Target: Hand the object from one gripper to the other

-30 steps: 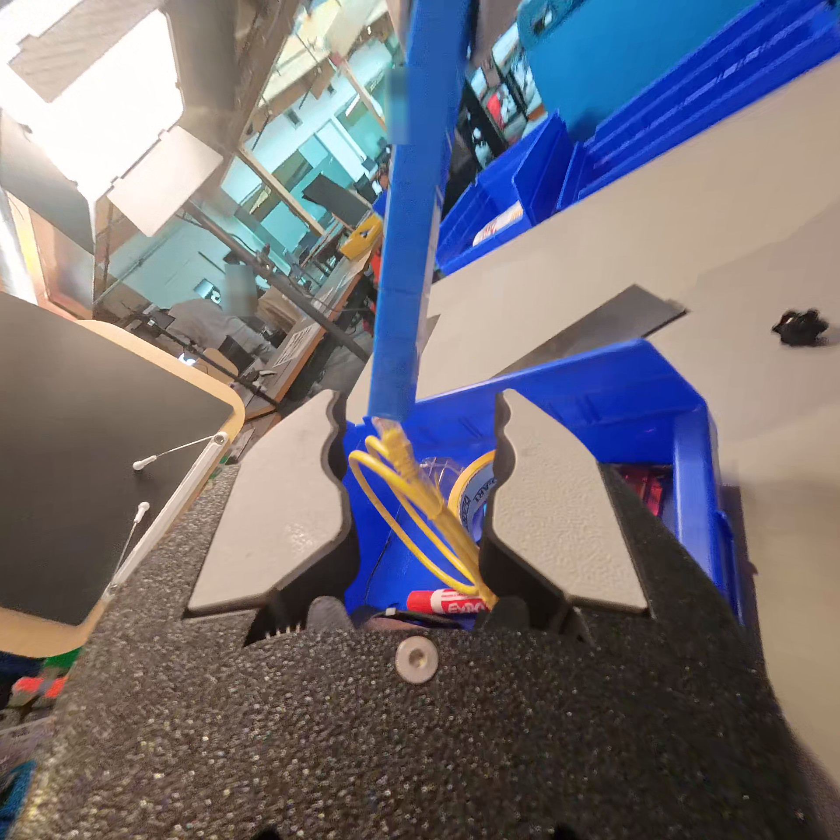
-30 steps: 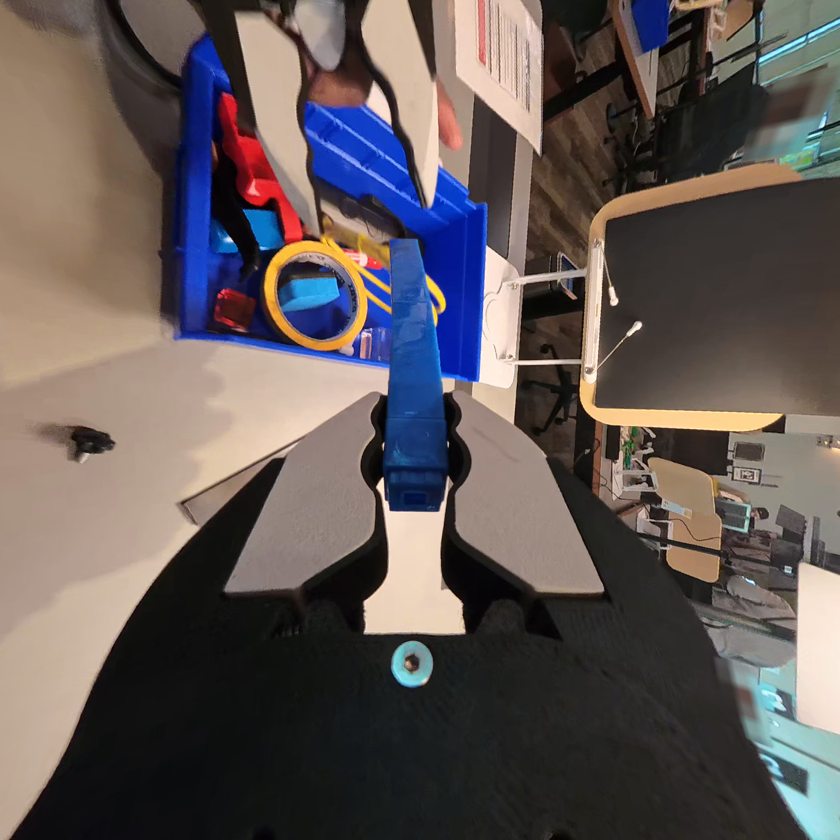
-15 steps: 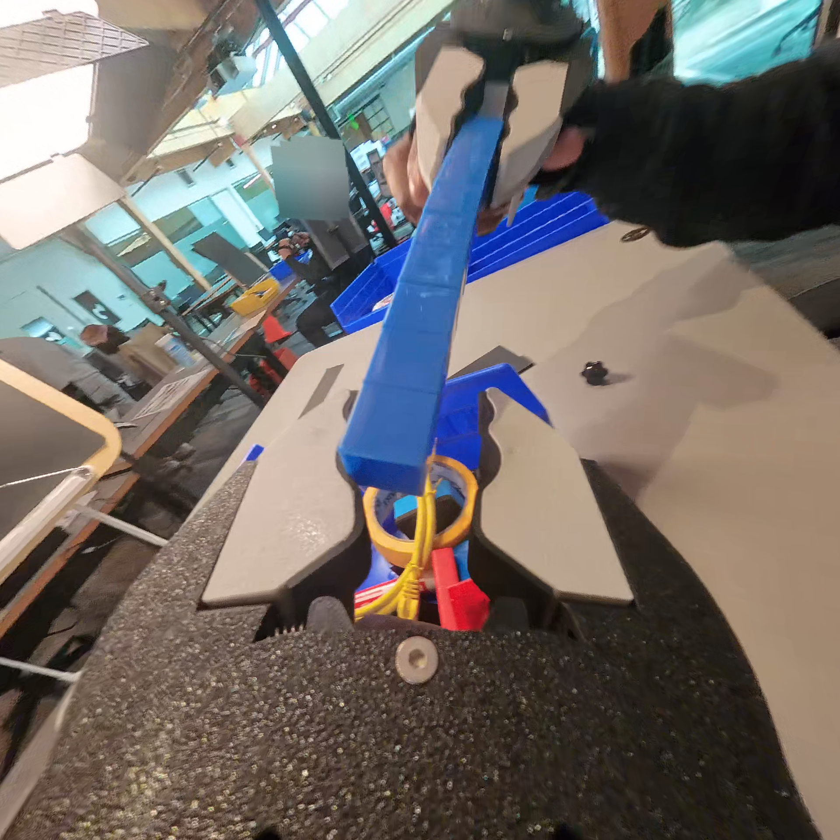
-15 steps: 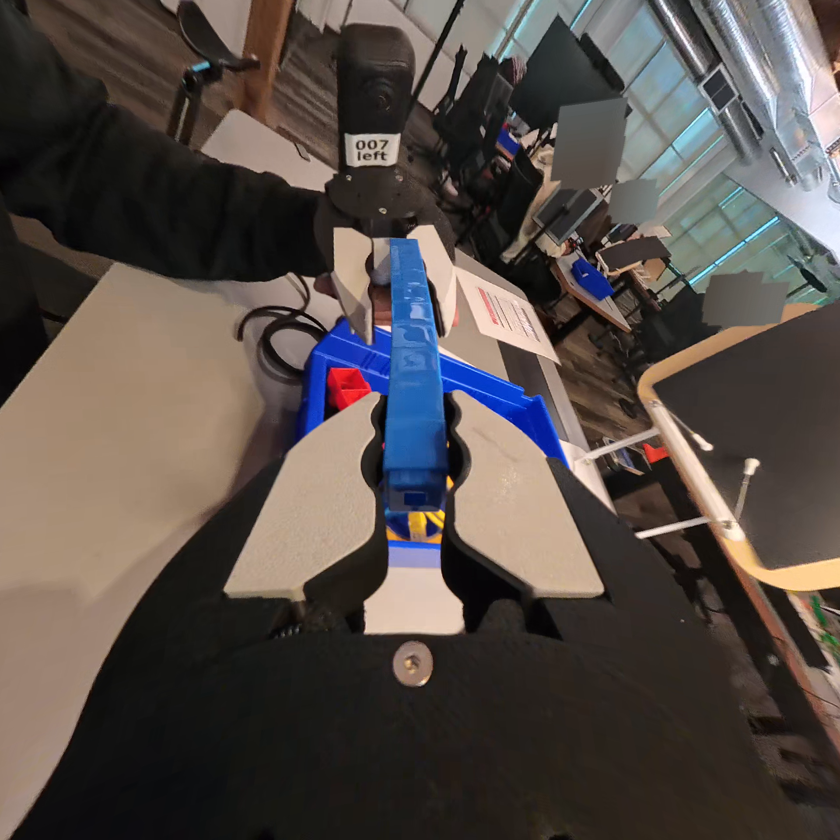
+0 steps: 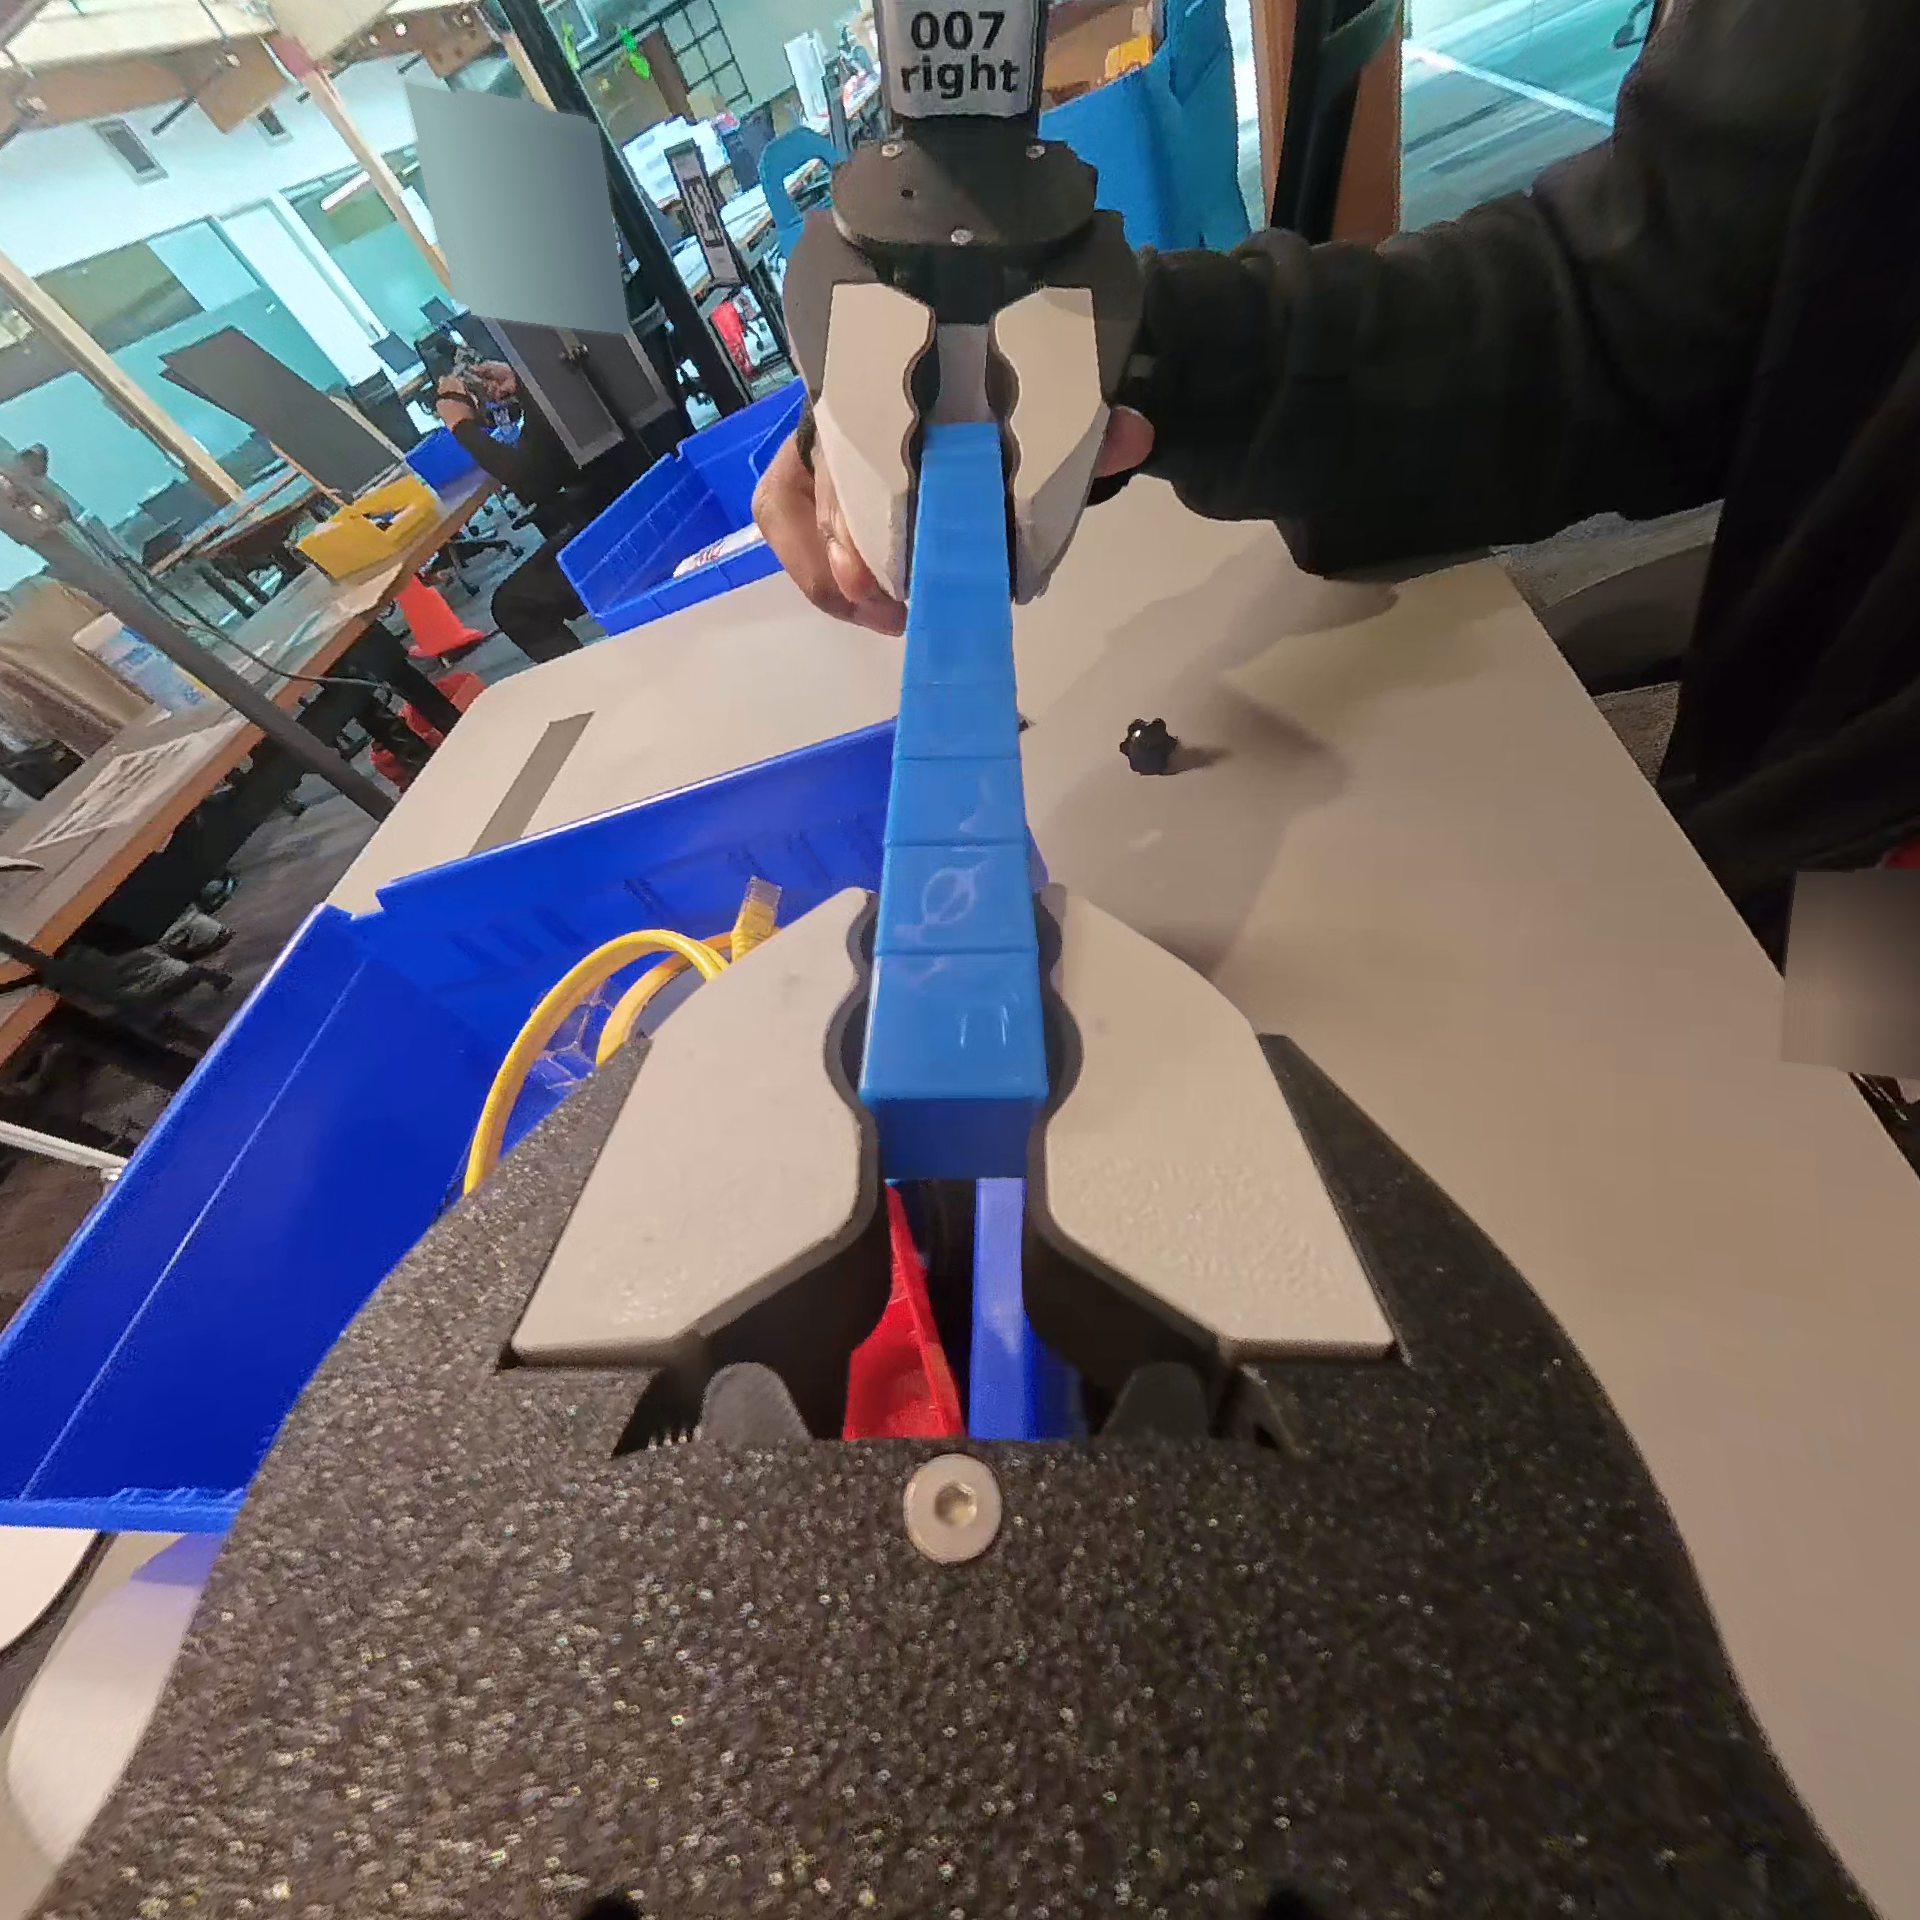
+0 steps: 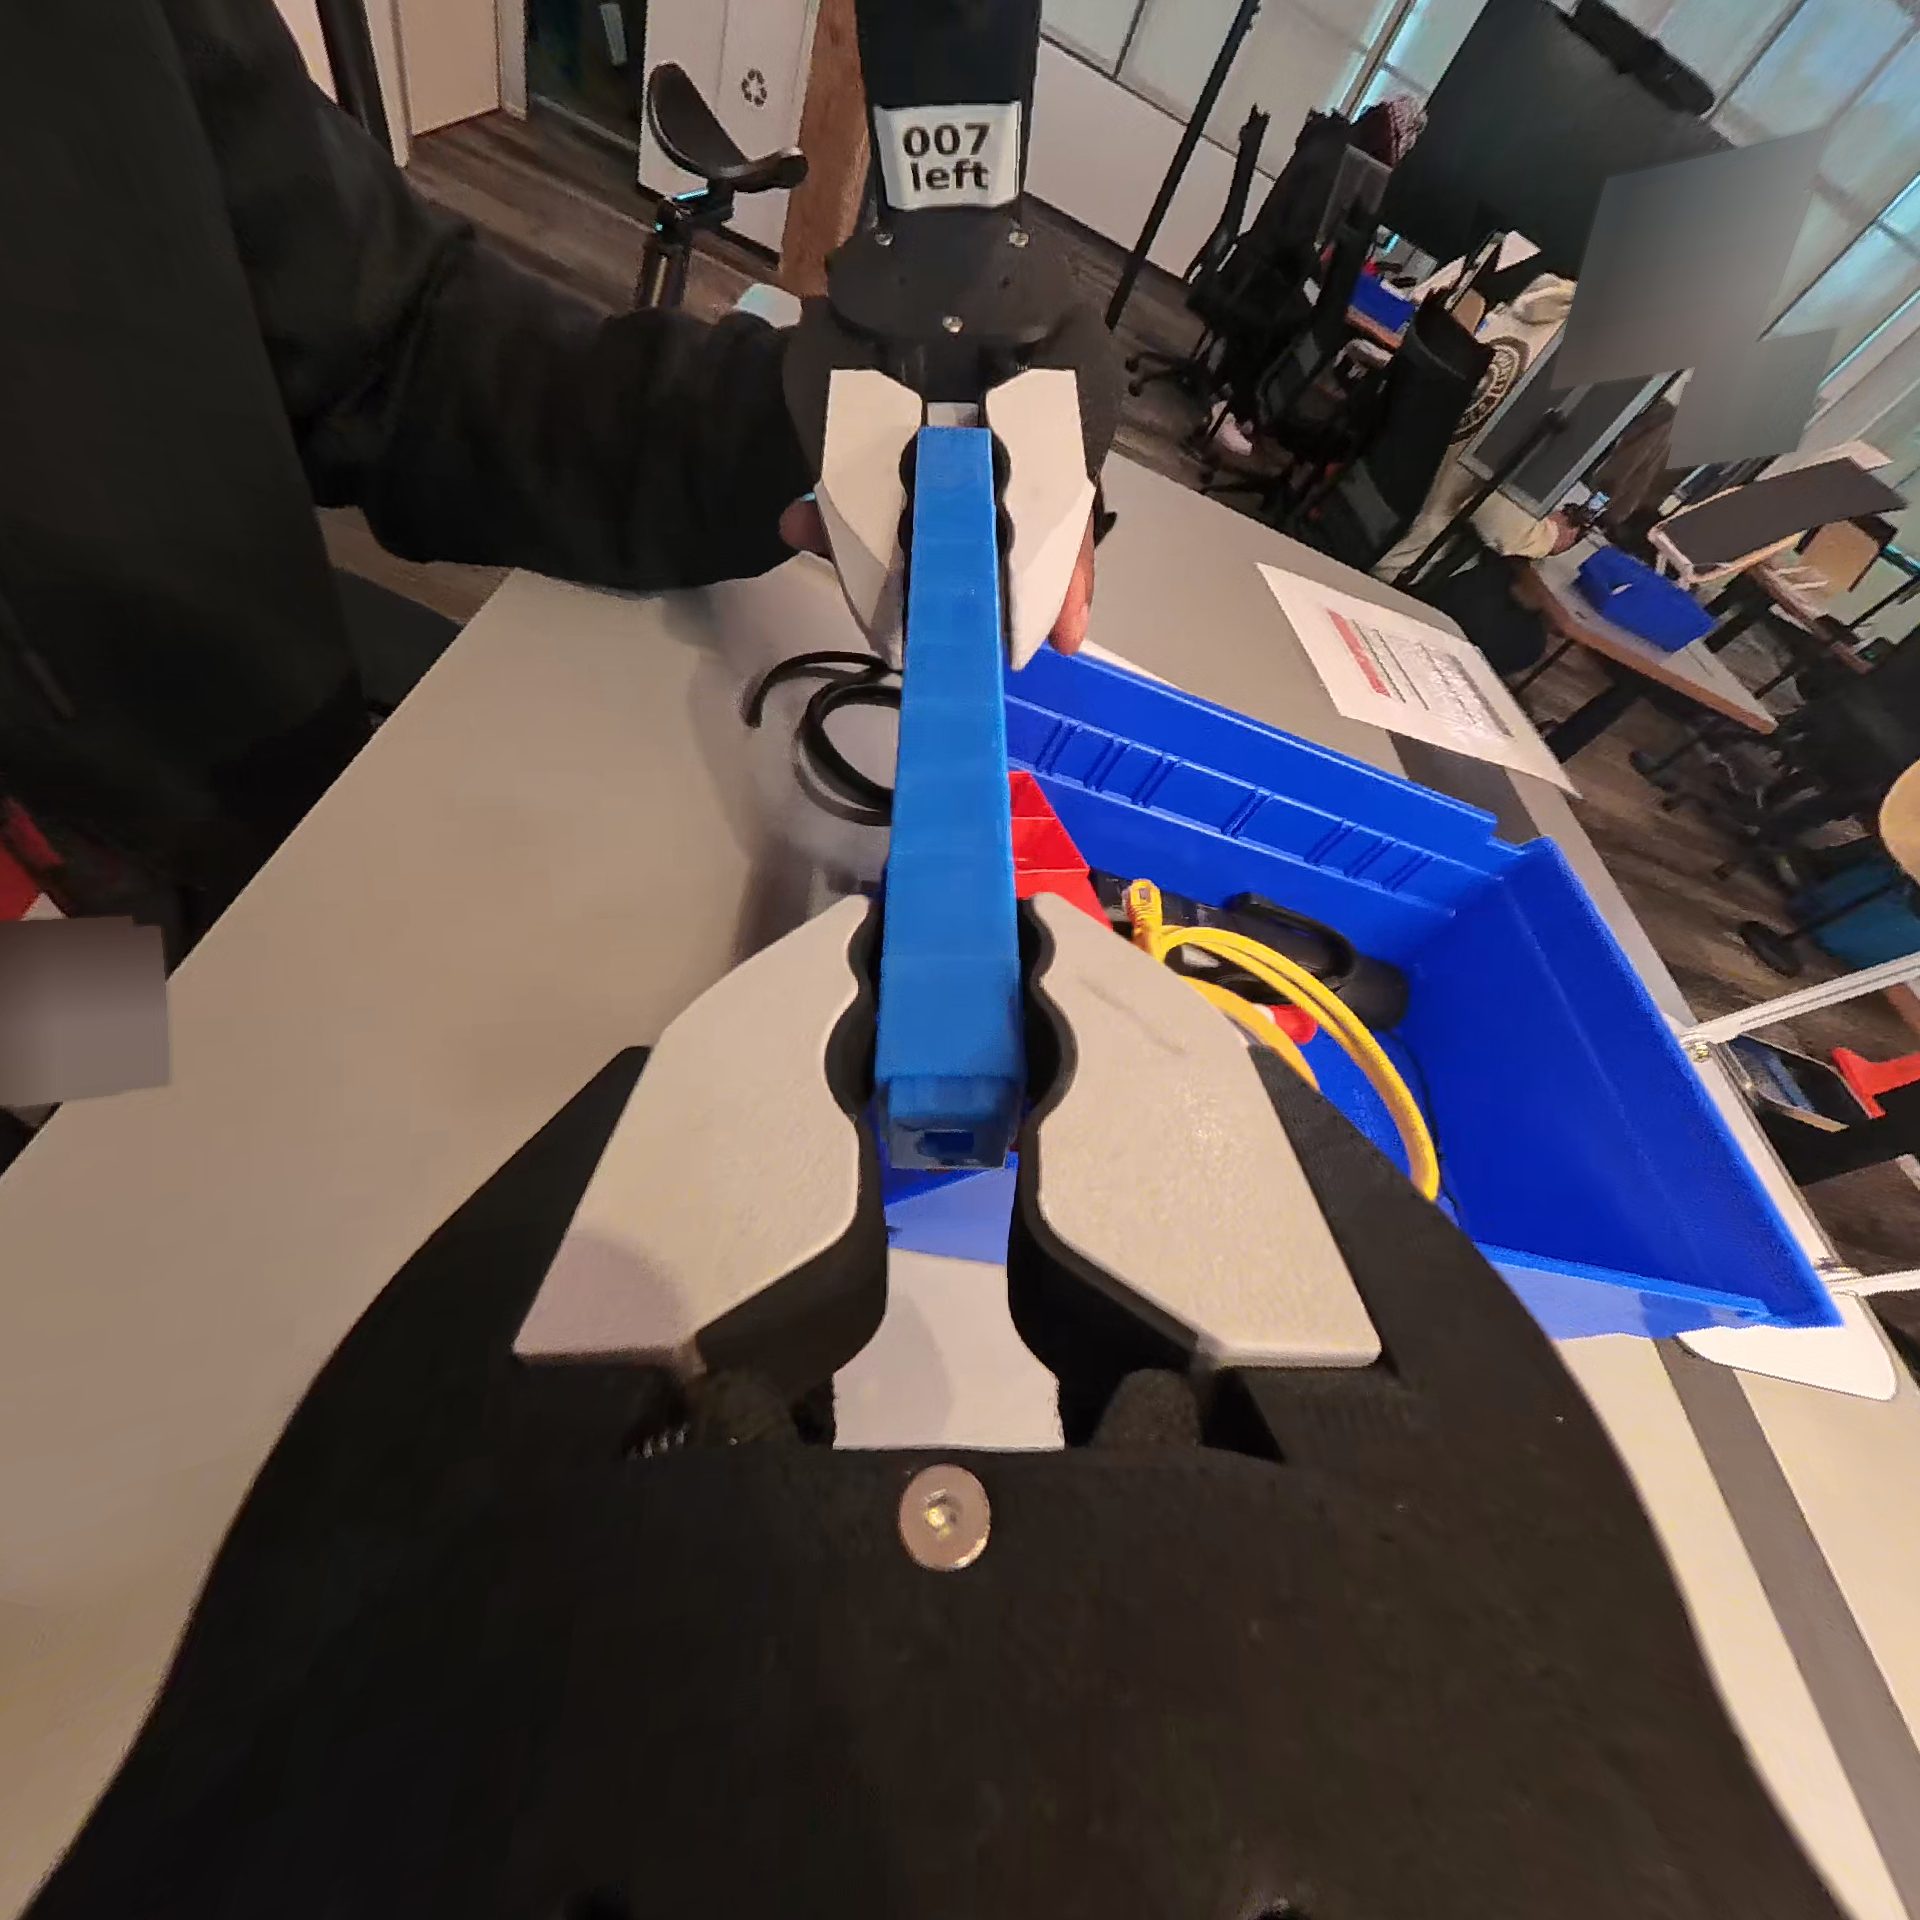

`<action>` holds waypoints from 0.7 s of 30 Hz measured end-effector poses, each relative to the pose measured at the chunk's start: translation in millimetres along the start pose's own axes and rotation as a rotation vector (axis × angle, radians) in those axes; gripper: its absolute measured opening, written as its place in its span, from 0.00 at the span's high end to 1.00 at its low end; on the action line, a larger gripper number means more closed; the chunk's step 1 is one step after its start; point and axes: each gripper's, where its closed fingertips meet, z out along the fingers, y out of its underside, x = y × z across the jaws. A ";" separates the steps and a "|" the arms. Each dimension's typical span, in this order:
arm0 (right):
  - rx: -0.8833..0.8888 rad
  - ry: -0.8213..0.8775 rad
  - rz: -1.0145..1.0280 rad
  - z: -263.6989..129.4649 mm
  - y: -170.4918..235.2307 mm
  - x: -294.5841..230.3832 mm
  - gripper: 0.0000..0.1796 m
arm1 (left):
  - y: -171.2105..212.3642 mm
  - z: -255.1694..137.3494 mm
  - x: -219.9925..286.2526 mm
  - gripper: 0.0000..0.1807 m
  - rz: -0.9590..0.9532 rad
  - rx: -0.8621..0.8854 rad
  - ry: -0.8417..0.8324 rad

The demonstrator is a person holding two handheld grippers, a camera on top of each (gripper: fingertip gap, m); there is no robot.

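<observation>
A long blue bar of stacked blocks (image 5: 956,727) spans between the two grippers above a grey table. In the left wrist view my left gripper (image 5: 951,914) is shut on the near end of the bar. My right gripper (image 5: 956,582) faces it and is shut on the far end. In the right wrist view the bar (image 6: 948,779) runs from my right gripper (image 6: 945,925) to my left gripper (image 6: 951,644). A hand in a black sleeve holds each gripper.
A blue bin (image 5: 260,1195) sits under the bar and holds a yellow cable (image 5: 540,1029) and red parts (image 6: 1044,842). A small black knob (image 5: 1143,746) lies on the table (image 5: 1455,1039). A black cable coil (image 6: 821,727) and a paper sheet (image 6: 1423,675) lie nearby. From the right gripper's tips to the small black knob (image 5: 1143,746) is close to 15 cm.
The two grippers have swung to face each other. The bar's free end has come between my left fingers, and they have closed on it. My right gripper keeps its hold.
</observation>
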 end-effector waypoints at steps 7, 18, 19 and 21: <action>0.013 -0.047 0.031 -1.5 4.1 -16.7 0.88 | -2.6 4.7 10.8 0.84 -0.090 -0.013 0.013; 0.002 -0.075 0.055 2.1 19.1 -30.4 0.88 | 1.3 10.3 25.5 0.85 -0.066 0.029 0.023; 0.003 -0.066 0.056 2.3 20.1 -29.8 0.88 | 1.5 10.8 25.3 0.84 -0.057 0.032 0.014; 0.004 -0.039 0.054 2.6 22.4 -27.3 0.88 | 3.7 12.4 23.8 0.84 -0.047 0.029 -0.005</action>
